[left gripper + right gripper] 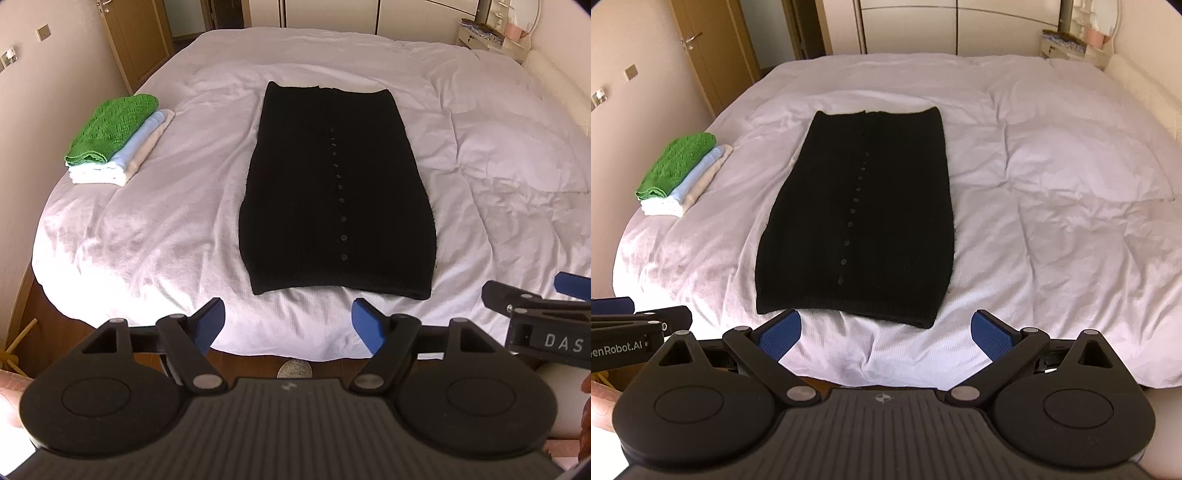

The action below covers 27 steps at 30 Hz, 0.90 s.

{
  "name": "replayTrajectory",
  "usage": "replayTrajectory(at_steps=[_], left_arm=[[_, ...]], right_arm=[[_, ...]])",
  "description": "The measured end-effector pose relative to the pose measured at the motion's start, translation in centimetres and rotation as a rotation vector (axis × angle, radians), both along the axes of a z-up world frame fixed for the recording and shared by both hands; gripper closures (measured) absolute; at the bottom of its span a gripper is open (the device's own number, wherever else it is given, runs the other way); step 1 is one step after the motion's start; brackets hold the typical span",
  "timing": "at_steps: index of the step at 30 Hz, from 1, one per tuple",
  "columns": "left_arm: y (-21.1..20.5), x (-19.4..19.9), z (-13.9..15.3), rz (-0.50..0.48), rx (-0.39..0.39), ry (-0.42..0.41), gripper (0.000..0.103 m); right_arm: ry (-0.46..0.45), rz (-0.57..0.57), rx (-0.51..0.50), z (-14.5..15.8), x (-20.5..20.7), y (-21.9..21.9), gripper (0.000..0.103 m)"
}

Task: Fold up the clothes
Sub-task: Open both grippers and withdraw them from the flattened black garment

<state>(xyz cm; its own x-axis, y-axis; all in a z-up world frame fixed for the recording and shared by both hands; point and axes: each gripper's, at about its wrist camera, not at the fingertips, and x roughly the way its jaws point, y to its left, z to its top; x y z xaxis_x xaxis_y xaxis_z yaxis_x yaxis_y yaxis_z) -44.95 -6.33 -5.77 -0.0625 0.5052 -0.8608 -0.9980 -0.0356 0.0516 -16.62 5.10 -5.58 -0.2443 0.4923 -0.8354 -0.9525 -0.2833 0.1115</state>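
The black garment [338, 192] lies flat, lengthwise, in the middle of the bed [166, 229]. Both tongs hover off its near hem, spread and pinching nothing: left tongs [288, 325], right tongs [886, 332]. To fold well, I'd say take the two near corners together, lift evenly and carry the hem straight to the far edge. Count: one black garment; one stack [114, 144] left of it holding three folded pieces, possibly four.

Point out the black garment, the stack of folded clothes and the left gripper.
black garment [332, 192]: left wrist view, middle of the cloth.
stack of folded clothes [114, 140]: left wrist view, green top piece.
left gripper [288, 321]: left wrist view, between fingertips.
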Motion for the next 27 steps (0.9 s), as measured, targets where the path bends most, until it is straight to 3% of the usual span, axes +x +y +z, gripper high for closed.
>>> replayTrajectory(at_steps=[16, 21, 27], left_arm=[[3.3, -0.5, -1.1, -0.021, -0.01, -0.003, 0.029], [5.6, -1.0, -3.4, -0.028, -0.045, 0.01, 0.028], [9.4, -1.8, -7.7, -0.064, -0.06, 0.03, 0.027]], right_arm=[[-0.006, -0.017, -0.003, -0.5, -0.7, 2.5, 0.002], [-0.012, -0.04, -0.024, -2.1, -0.8, 4.2, 0.002], [-0.01, -0.095, -0.049, -6.3, -1.3, 6.9, 0.002]])
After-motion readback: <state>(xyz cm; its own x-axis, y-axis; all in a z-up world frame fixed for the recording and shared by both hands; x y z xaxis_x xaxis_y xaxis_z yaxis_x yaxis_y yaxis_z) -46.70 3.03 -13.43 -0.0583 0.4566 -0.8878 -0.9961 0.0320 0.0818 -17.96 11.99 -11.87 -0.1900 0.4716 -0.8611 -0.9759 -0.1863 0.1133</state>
